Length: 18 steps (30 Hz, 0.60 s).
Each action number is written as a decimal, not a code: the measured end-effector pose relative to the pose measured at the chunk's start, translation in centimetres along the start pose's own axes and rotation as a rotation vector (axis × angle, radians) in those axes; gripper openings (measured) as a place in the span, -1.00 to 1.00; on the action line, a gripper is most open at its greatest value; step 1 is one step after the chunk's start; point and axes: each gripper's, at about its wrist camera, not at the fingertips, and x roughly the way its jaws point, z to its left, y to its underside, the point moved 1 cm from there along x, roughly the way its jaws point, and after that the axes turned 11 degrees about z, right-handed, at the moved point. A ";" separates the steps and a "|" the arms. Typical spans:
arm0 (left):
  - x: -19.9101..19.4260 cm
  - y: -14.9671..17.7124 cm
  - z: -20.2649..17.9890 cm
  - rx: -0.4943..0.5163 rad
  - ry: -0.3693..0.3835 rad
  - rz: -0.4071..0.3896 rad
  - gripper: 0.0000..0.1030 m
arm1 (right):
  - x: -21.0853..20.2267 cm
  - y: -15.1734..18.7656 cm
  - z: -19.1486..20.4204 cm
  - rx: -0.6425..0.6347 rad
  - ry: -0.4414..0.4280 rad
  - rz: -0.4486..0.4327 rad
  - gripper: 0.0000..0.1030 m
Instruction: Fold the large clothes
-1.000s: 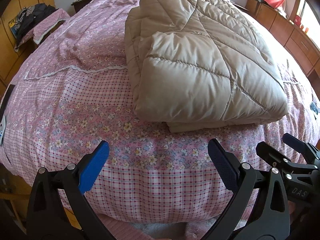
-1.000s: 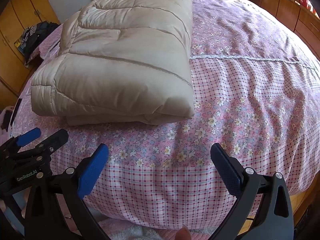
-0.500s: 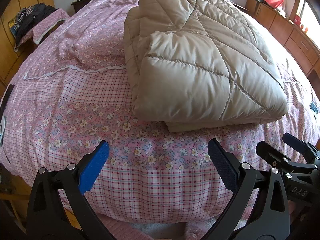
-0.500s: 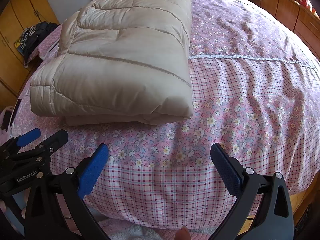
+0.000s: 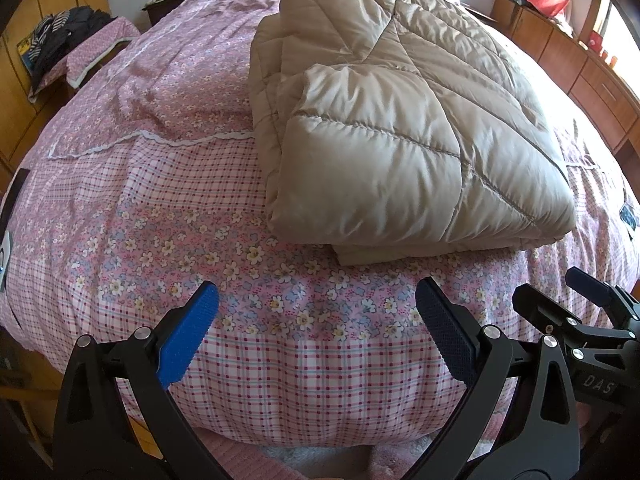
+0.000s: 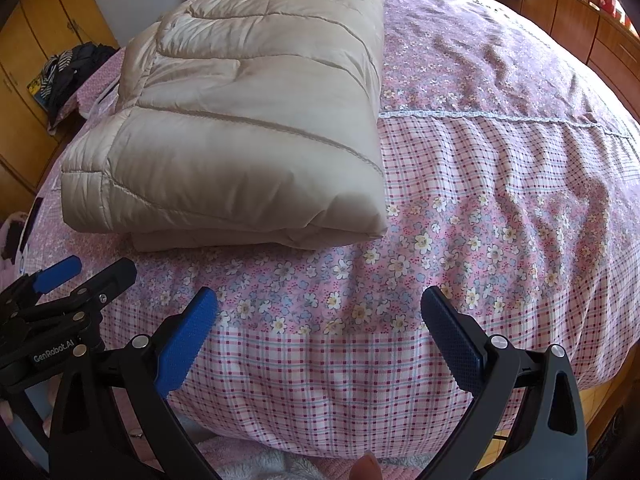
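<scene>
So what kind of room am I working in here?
Almost certainly a home bedroom: a large bed under a pink floral bedspread, the folded beige padded coat lying on it, wooden wardrobe doors along one wall and wooden drawer units under the window.

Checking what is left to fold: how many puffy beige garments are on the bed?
1: the beige quilted coat, already folded into a bundle, lies on the pink floral bedspread, ahead of both open grippers. Nothing can be seen under it.

"DAS" is printed in pale letters on the right gripper (image 5: 592,312), seen from the left wrist view. "GenRobot.AI" is printed on the left gripper (image 6: 60,292), seen from the right wrist view.
</scene>
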 end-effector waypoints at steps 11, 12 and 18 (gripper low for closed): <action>0.0 0.0 0.0 0.000 0.000 0.000 0.91 | 0.0 0.0 0.0 0.002 0.000 0.001 0.89; 0.0 0.0 0.0 0.000 0.000 0.000 0.91 | 0.0 0.0 0.0 0.002 -0.001 0.002 0.89; 0.0 0.0 0.0 0.000 0.002 0.002 0.91 | 0.1 0.0 0.0 0.001 0.000 0.003 0.89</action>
